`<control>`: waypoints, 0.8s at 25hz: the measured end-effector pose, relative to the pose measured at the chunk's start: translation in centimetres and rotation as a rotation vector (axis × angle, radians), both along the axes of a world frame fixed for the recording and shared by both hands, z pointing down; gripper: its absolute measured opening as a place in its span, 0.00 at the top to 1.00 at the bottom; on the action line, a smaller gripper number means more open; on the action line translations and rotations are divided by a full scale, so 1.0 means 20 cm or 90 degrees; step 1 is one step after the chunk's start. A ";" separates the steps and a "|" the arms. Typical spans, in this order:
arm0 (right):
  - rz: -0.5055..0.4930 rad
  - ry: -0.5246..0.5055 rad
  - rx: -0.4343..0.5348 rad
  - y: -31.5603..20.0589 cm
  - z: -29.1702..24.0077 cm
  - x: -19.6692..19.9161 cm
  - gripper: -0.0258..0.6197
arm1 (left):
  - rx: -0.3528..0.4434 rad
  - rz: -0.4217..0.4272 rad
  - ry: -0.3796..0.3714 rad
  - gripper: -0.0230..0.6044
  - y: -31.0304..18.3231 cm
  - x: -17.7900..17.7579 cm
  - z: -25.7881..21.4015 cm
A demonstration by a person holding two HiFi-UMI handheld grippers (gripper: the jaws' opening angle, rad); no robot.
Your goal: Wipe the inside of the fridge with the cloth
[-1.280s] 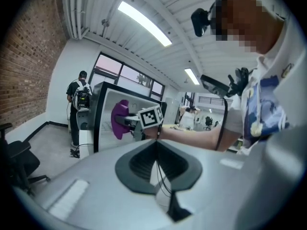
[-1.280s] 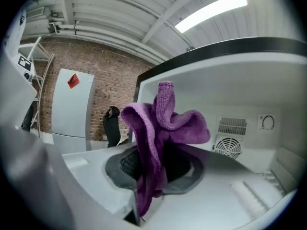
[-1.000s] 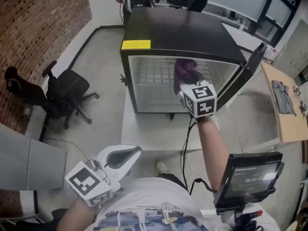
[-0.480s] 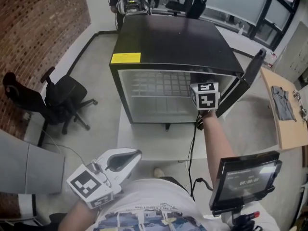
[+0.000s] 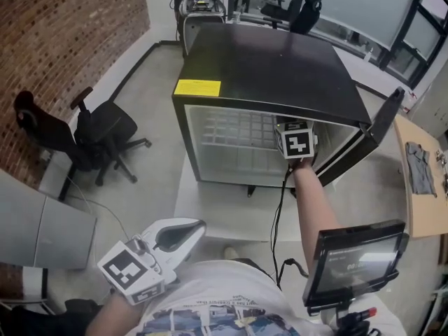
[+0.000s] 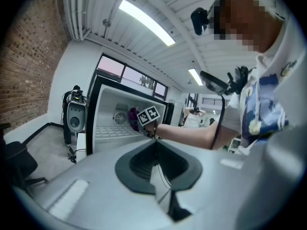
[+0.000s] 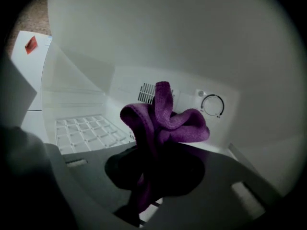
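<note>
Right gripper view, purple cloth (image 7: pixel 163 121) bunched, clamped in right gripper (image 7: pixel 144 195), inside fridge (image 7: pixel 144 42).

A black office chair (image 5: pixel 98 135) is standing at the left, near the brick wall (image 5: pixel 63 40). At the near right a dark screen (image 5: pixel 353 264) is glowing faintly. Farther right, a grey item (image 5: pixel 418 168) is lying on a wooden table (image 5: pixel 420 215).

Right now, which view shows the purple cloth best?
The right gripper view: the cloth fills its centre, clamped in the right tool. The left gripper view shows only a purple speck; the head view shows none.
</note>
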State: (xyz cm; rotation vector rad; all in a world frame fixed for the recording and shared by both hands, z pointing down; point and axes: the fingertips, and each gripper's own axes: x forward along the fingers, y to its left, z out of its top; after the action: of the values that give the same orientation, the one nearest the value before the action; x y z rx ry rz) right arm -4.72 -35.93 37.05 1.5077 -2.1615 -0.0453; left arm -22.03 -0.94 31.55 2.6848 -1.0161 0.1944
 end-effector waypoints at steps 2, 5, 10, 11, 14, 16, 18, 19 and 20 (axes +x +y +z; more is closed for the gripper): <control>-0.023 -0.013 -0.010 0.00 0.01 -0.09 0.84 | 0.001 -0.006 -0.002 0.95 0.00 -0.01 0.00; -0.053 -0.019 -0.015 0.01 0.01 -0.22 0.84 | 0.002 -0.014 0.004 0.95 0.01 -0.02 0.00; -0.096 -0.016 -0.023 0.02 0.03 -0.41 0.84 | -0.007 -0.030 0.007 0.95 0.04 -0.06 0.01; -0.104 -0.017 -0.025 0.03 0.03 -0.44 0.84 | -0.008 -0.031 0.005 0.95 0.04 -0.07 0.01; -0.129 -0.020 -0.029 0.04 0.03 -0.55 0.84 | -0.008 -0.042 0.004 0.95 0.05 -0.10 0.01; -0.148 -0.024 -0.032 0.06 0.03 -0.63 0.84 | -0.011 -0.052 0.008 0.95 0.06 -0.12 0.01; -0.166 -0.026 -0.034 0.07 0.03 -0.70 0.84 | -0.011 -0.058 0.010 0.95 0.06 -0.15 0.01; -0.174 -0.026 -0.035 0.08 0.02 -0.73 0.84 | -0.010 -0.061 0.010 0.95 0.06 -0.16 0.01; -0.181 -0.026 -0.036 0.09 0.02 -0.76 0.84 | -0.010 -0.063 0.010 0.95 0.06 -0.16 0.01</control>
State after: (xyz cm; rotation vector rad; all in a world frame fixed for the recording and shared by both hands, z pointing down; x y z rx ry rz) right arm -19.88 -34.18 37.48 1.1705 -2.3748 -0.0498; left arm -25.29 0.35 31.75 2.6097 -1.1344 0.1611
